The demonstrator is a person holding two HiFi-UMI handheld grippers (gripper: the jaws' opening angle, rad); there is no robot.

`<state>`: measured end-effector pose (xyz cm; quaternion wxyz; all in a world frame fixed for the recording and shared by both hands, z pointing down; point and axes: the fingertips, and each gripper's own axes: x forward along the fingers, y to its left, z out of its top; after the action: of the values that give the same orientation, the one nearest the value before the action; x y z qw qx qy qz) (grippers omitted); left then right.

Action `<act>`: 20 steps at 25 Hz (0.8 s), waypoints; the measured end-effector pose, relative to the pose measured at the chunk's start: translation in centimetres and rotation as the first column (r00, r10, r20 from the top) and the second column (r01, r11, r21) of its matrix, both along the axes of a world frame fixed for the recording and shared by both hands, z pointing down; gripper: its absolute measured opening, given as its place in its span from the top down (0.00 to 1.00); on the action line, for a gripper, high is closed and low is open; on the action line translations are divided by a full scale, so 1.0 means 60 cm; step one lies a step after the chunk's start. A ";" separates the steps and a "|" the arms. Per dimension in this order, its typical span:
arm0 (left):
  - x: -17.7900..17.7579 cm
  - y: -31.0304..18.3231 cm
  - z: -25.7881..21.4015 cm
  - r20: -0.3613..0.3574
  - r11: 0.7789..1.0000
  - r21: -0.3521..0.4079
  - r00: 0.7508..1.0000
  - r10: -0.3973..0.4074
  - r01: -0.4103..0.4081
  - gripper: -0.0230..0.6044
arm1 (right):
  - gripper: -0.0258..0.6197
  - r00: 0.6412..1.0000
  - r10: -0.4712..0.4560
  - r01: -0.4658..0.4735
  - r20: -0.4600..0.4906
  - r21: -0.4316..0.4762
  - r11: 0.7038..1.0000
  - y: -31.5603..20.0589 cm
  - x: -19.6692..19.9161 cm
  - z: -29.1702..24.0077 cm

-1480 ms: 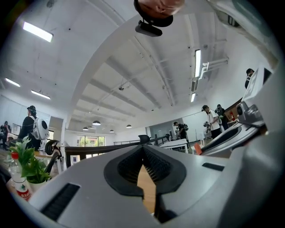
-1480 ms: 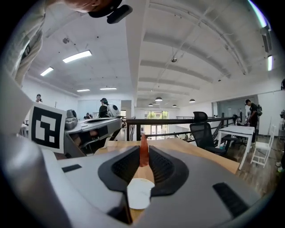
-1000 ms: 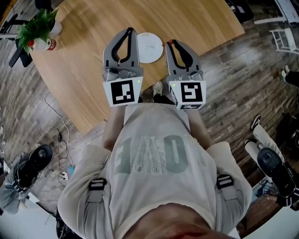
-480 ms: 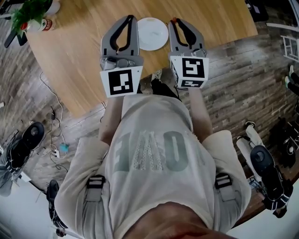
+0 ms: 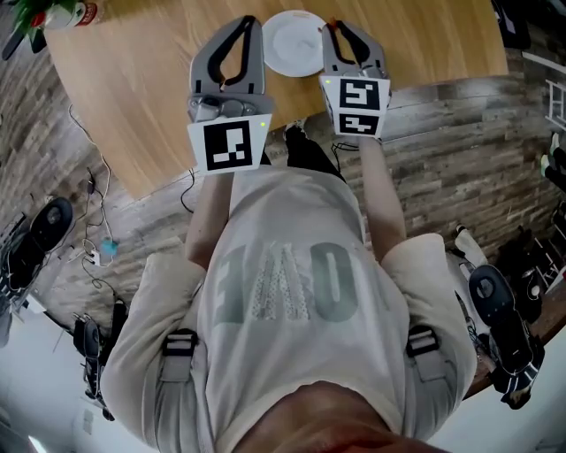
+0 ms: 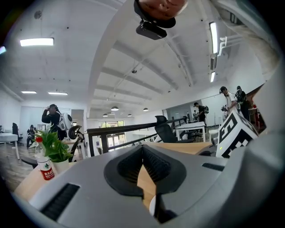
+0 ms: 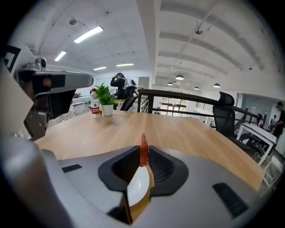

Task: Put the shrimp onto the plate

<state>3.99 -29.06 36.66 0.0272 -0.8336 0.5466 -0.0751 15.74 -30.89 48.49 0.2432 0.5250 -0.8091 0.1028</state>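
The wooden tabletop (image 5: 133, 80) spans eleven to one o'clock in the head view, with the white plate (image 5: 292, 42) at twelve between the left gripper (image 5: 246, 22), fingers pressed together on nothing, and the right gripper (image 5: 336, 28). The right fingers pinch the shrimp (image 7: 144, 153), held near the plate's three o'clock rim. It looks light, soft and slick, so a gentle mid-body hold seems wisest.

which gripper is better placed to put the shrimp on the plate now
Right. The right gripper pinches the shrimp between its jaws, and the plate lies close beside it. The left gripper is shut with nothing in it.
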 end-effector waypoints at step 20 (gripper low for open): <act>-0.013 -0.002 0.027 -0.009 0.999 -0.043 1.000 -0.011 0.010 0.95 | 0.85 0.994 -0.060 0.032 -0.095 -0.274 0.961 0.035 -0.020 0.128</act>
<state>3.19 -29.21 38.28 0.0062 -0.8315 0.5493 -0.0830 14.53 -28.80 56.19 0.3567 0.4723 -0.7856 0.1802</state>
